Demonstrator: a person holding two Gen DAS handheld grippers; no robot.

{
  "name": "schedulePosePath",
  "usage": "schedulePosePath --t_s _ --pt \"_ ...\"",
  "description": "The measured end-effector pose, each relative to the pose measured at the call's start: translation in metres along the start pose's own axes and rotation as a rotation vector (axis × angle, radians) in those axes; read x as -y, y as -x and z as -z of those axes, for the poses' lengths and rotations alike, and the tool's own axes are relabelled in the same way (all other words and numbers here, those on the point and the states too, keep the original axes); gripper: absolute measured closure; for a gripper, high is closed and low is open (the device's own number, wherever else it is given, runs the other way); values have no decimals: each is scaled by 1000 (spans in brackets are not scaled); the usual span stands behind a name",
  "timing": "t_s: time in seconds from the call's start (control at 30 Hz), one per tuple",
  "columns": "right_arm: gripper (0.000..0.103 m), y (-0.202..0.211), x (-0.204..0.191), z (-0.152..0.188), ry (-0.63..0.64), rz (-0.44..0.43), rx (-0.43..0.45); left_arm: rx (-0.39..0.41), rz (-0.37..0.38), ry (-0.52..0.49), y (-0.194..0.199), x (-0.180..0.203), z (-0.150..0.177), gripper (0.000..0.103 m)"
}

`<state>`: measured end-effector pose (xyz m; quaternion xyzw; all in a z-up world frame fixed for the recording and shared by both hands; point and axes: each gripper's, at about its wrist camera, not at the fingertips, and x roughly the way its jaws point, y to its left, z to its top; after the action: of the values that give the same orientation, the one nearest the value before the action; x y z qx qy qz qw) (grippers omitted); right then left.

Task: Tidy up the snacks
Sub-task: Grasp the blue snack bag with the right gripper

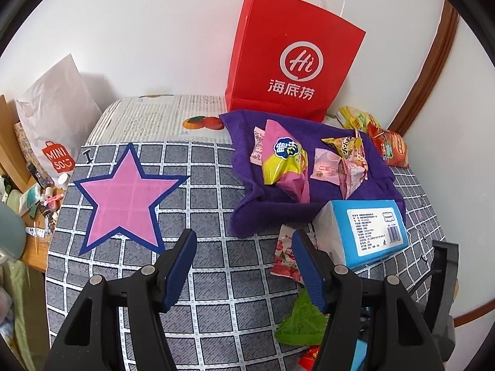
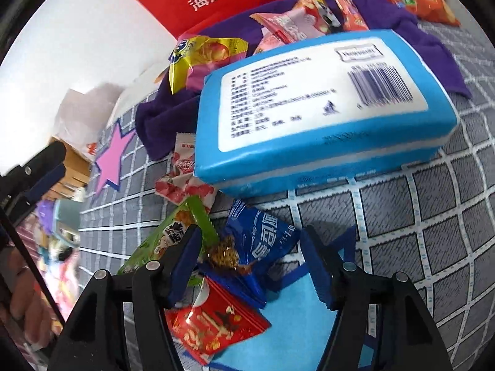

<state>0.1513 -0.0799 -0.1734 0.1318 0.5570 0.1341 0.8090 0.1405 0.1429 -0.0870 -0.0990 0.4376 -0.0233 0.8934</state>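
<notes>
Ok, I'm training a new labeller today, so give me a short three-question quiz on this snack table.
1. True or false: the red paper bag lies flat on the table.
2. What lies on the purple cloth? A) snack packets B) scissors C) a cup
3. What shape is the pink patch on the checked table cover?

Key: 1 false, it stands upright against the wall. 2 A. 3 a star.
</notes>
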Motion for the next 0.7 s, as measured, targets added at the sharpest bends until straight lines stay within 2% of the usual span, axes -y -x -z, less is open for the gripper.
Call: schedulePosePath --t_s 0.13,0.3,0.47,0.57,0.7 --pt "49 -4 -19 5 160 118 22 -13 -5 -8 -5 1 2 41" --pt "54 1 -15 12 292 150 24 -32 -17 -19 -13 3 5 41" --pt "53 10 10 11 321 186 2 -60 -16 -35 -27 12 7 41" --pt "48 17 27 13 298 205 -1 -84 -10 -56 -38 22 10 41" --pt "46 25 41 18 277 154 42 -125 -6 -89 -56 35 13 41"
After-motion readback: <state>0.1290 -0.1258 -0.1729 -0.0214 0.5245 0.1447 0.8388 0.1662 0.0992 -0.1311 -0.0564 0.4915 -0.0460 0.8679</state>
